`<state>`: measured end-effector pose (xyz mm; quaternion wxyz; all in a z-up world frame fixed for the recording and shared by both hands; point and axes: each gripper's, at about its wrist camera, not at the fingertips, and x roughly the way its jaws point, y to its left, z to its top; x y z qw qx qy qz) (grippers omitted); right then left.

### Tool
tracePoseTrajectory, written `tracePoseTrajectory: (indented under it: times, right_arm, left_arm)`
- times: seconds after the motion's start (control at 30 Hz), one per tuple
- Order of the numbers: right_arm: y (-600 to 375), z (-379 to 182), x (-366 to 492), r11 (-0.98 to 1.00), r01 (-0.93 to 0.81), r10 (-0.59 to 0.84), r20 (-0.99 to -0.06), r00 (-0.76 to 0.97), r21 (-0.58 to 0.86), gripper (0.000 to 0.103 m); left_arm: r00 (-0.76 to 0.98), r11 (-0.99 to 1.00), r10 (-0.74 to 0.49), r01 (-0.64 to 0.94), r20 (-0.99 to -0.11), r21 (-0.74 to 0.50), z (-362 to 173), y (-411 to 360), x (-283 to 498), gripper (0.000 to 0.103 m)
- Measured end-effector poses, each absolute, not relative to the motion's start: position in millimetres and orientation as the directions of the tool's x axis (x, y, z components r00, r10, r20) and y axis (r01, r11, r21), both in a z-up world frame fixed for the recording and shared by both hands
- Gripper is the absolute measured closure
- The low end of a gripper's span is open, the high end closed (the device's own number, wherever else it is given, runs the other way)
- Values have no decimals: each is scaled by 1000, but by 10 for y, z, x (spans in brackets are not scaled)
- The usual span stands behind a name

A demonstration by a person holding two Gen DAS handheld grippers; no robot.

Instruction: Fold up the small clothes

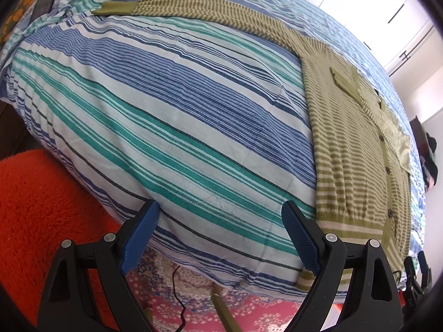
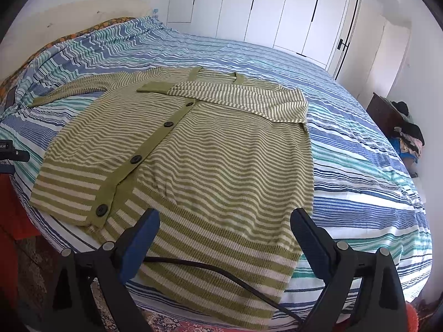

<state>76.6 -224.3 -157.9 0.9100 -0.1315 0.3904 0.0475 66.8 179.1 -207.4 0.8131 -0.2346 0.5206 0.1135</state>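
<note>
A green and cream striped button cardigan (image 2: 210, 149) lies flat on the striped bed (image 2: 360, 171). Its right sleeve (image 2: 241, 99) is folded across the chest. Its left sleeve (image 1: 193, 8) stretches out straight across the bed. In the left wrist view the cardigan body (image 1: 357, 166) lies at the right. My left gripper (image 1: 218, 235) is open and empty above the bed edge, left of the cardigan's hem. My right gripper (image 2: 224, 238) is open and empty just above the hem at the near bed edge.
A black cable (image 2: 221, 274) runs across the hem. An orange fluffy rug (image 1: 41, 207) and a patterned carpet (image 1: 207, 310) lie on the floor by the bed. White wardrobe doors (image 2: 263, 5) stand behind. Clothes pile on a dark stand (image 2: 404, 130) at right.
</note>
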Motion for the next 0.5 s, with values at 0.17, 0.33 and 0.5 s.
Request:
tracePoseTrajectory:
  times: [0.17,0.33,0.5]
  right_arm:
    - [-2226,-1597,782,958,-195,-17,-726,687,-208,8]
    - [-2192,-1624,812,956,-206,-16,-734,679,-211,8]
    - [-2170,-1638,839,955,-207,-17,-738,675,-211,8]
  left_arm:
    - [474,779,-196,-456,-858,-430,-1976,2133,726,12]
    - [599,611,-166,-562,-784,-558,-1813,3100,1024,12]
    - [651,539,-92,-604,-754,-587,-1805,3950,1512,12]
